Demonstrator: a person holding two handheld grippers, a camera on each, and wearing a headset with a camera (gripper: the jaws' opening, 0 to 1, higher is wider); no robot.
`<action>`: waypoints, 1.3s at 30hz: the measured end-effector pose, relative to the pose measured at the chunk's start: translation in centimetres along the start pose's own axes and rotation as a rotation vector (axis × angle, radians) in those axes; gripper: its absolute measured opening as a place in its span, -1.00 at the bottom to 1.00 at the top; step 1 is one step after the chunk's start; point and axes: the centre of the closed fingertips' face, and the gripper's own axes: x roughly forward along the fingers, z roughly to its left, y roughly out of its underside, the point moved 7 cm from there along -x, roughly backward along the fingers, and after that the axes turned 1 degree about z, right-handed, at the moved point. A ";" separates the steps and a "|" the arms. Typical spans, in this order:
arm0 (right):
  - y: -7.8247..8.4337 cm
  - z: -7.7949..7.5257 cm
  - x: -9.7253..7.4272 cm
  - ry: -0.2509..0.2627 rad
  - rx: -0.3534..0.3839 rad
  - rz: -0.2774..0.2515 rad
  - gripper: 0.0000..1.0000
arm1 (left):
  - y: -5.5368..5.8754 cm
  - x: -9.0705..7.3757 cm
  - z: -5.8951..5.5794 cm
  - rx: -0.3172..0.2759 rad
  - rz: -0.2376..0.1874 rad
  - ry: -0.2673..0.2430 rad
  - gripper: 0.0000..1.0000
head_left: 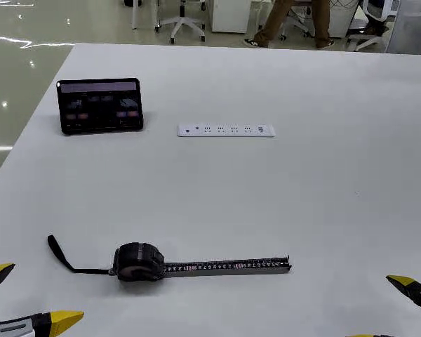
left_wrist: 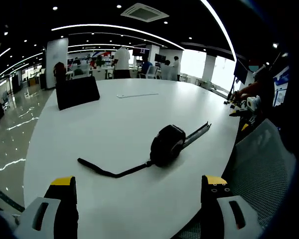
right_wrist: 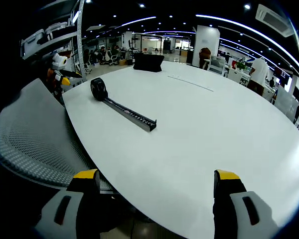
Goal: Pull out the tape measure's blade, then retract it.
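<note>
A black tape measure lies near the table's front edge, with a stretch of blade out to the right and a black strap trailing left. My left gripper hovers open to the front left of it, yellow-tipped, holding nothing. In the left gripper view the tape measure sits ahead of the open left gripper. My right gripper is open at the front right, apart from the blade's end. The right gripper view has the blade and case far beyond the open right gripper.
A dark tablet stands at the back left of the white table, and a white power strip lies beside it. A grey mesh chair is at the table's near edge. People and office chairs are behind.
</note>
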 end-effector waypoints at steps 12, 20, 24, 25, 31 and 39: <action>-0.7 -0.5 -0.3 0.002 -0.001 -0.011 1.00 | -0.8 0.8 -0.7 0.019 0.004 0.008 1.00; -0.7 -0.2 -0.2 0.002 -0.023 0.002 1.00 | -0.8 0.7 -0.5 -0.011 -0.007 -0.001 1.00; -0.8 -0.2 -0.3 0.002 -0.028 0.004 1.00 | -0.9 1.0 -0.7 -0.015 -0.004 0.004 1.00; -0.8 -0.2 -0.2 0.000 -0.031 0.007 1.00 | -1.0 1.2 -0.9 -0.007 0.003 0.003 1.00; -1.3 -0.3 1.0 -0.014 -0.070 0.033 1.00 | -1.0 2.6 -1.1 -0.035 0.089 -0.050 1.00; -3.5 -1.2 2.5 -0.049 -0.131 0.056 1.00 | -5.3 4.9 -3.3 -0.136 0.008 -0.028 1.00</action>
